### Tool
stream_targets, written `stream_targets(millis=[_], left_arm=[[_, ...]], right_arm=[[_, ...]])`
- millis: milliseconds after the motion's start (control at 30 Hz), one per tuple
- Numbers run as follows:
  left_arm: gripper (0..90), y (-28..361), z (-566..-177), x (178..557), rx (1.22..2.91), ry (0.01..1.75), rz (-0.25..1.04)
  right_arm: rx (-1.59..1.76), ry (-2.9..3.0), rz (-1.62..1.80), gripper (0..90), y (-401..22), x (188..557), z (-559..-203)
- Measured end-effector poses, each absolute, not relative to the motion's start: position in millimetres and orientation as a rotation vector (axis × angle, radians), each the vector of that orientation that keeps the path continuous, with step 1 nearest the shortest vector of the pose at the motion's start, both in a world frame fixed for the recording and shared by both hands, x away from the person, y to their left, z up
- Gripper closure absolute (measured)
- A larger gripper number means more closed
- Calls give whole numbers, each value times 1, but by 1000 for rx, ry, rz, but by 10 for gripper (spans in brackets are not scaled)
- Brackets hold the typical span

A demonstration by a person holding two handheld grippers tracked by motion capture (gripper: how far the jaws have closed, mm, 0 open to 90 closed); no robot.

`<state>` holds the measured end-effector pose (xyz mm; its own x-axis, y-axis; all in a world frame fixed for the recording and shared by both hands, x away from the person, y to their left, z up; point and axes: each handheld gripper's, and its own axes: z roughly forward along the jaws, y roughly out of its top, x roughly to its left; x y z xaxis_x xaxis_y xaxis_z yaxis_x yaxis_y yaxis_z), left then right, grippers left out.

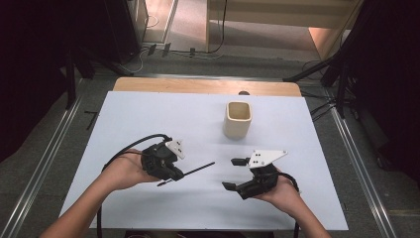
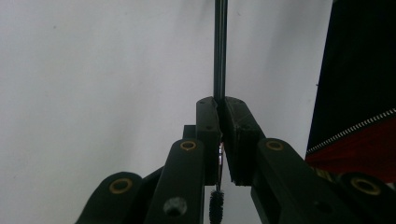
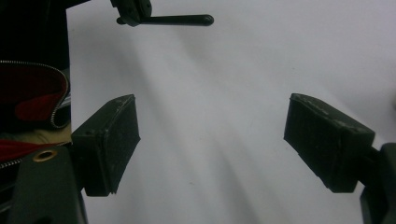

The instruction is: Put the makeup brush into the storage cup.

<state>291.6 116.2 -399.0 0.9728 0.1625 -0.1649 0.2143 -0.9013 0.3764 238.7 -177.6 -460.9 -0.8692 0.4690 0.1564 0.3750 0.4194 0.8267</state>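
we see a thin black rod-shaped brush (image 1: 195,169) pinched between the closed jaws of the left gripper (image 1: 174,173), its long handle pointing out toward the right gripper (image 1: 236,173). the right gripper, jaws spread wide with nothing between them, hovers over the white table sheet (image 1: 148,119). a cream square-mouthed cup (image 1: 238,119) stands beyond it.
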Motion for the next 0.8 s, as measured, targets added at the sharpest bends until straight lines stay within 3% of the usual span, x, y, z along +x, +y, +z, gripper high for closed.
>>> stream_targets(millis=[800], left_arm=[[855, 93, -393, 289, 2936, 19, -208]], right_arm=[[665, 2747, 1403, 220, -153, 244, -463]])
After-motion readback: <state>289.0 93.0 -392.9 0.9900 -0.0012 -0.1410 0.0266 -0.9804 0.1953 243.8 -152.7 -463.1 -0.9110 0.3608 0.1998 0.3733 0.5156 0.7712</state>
